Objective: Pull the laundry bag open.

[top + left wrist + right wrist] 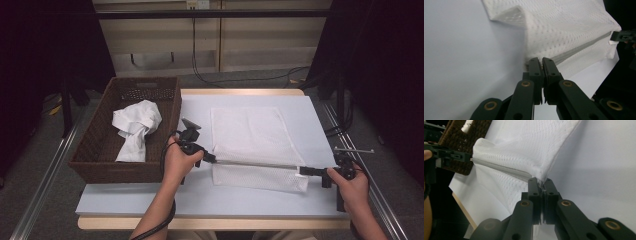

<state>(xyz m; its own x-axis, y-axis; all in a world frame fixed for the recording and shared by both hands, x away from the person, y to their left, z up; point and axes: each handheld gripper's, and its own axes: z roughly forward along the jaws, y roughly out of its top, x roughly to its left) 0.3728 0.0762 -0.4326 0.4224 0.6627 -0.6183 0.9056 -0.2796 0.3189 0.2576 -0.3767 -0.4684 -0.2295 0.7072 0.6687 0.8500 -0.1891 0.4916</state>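
Note:
A white mesh laundry bag [252, 135] lies on the white tabletop, its near end lifted and stretched taut along a grey zipper line [255, 163]. My left gripper [212, 160] is shut on the bag's left end, the jaws pinching the mesh by the zipper [541, 60]. My right gripper [302, 171] is shut on the bag's right end [541, 180]. In the left gripper view the mesh bag [564, 30] spreads away from the jaws, with the other gripper [624, 37] at its far corner. Beyond the bag [529, 147] in the right gripper view, the left gripper [461, 157] holds the opposite end.
A brown wicker basket [100, 150] stands at the table's left with crumpled white cloth [135, 127] inside. The white table surface [200, 197] extends in front of the bag. Metal rails run along the floor on both sides.

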